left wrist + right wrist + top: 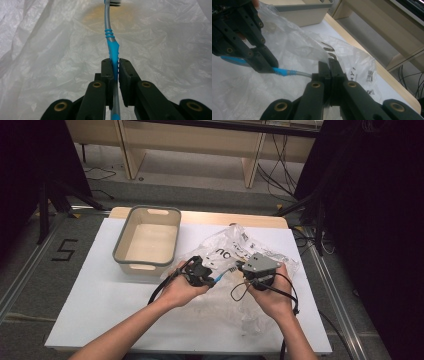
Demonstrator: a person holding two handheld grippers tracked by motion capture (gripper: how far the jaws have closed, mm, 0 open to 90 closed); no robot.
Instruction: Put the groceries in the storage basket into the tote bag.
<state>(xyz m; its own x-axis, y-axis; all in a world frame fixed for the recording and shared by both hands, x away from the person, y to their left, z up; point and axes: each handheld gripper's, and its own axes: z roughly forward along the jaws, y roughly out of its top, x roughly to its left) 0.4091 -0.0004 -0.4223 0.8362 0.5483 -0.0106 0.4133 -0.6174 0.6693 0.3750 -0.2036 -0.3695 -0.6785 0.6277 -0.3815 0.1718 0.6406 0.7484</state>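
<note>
White bench, crinkled plastic bag: left hand-held gripper clamps a light, stiff toothbrush mid-handle; right hand-held gripper pinches its head end.

On the table, a bin stands at the left rear, a plastic bag spread to its right; above the bag, a toothbrush spans between left gripper and right gripper.
</note>
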